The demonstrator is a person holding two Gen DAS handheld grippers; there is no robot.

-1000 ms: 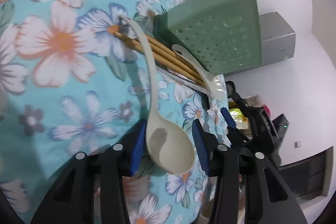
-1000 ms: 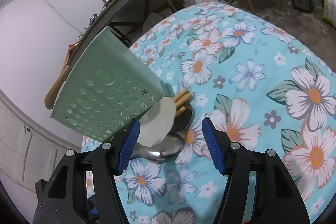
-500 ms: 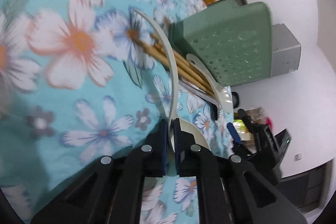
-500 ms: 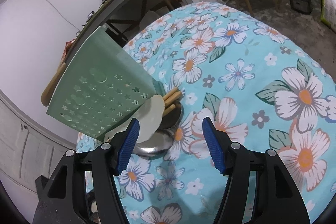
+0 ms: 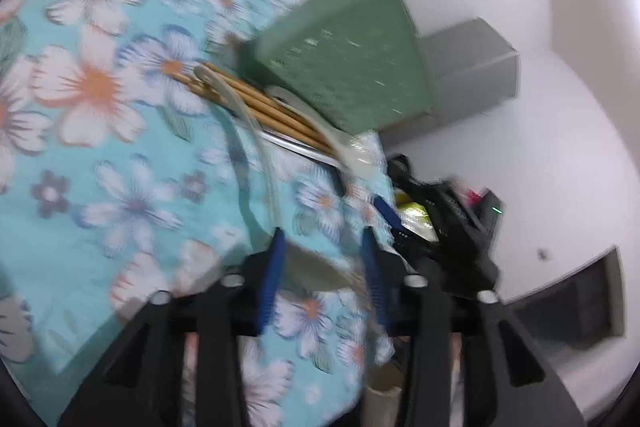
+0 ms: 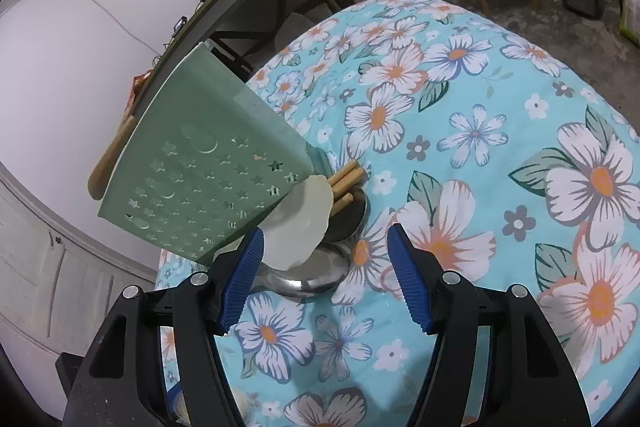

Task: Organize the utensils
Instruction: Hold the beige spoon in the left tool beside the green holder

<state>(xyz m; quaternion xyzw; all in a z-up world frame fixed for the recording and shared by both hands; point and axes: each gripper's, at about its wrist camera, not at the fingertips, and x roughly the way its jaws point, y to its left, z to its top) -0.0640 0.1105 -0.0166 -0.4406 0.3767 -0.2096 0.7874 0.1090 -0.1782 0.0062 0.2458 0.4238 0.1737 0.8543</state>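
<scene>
Left gripper [image 5: 322, 261]: jaws opening, blurred; bowl of the long pale plastic spoon [image 5: 312, 267] between the blue pads, contact unclear.
Right gripper [image 6: 326, 277]: jaws wide apart, nothing gripped, hovering over the floral turquoise tablecloth [image 6: 500, 155].
Pale spoon handle: stretching up to the bamboo chopsticks [image 5: 260, 103].
Green perforated plastic holder [image 6: 208, 183]: tilted, beside a white spoon [image 6: 300, 227] and steel ladle [image 6: 316, 275].

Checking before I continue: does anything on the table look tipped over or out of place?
Yes. The green utensil holder lies on its side instead of upright, and the chopsticks, a white spoon and metal spoons sit piled on the cloth beside it.
</scene>
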